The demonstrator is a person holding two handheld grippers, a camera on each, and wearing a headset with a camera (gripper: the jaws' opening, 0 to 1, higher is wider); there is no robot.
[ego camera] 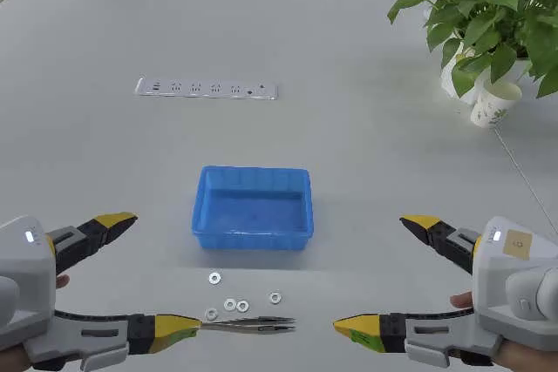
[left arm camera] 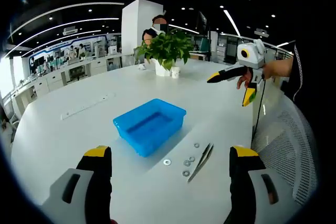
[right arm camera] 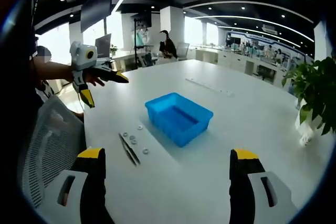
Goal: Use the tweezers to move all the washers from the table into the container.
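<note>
Head view: my left gripper and right gripper hang with jaws wide apart, holding nothing. Between them, thin metal tweezers lie flat on the table, long axis left-right. Just beyond sit small flat ring washers, then the rectangular blue plastic container.

The plant and left hand-held gripper are cut off by the head view's edges.
</note>
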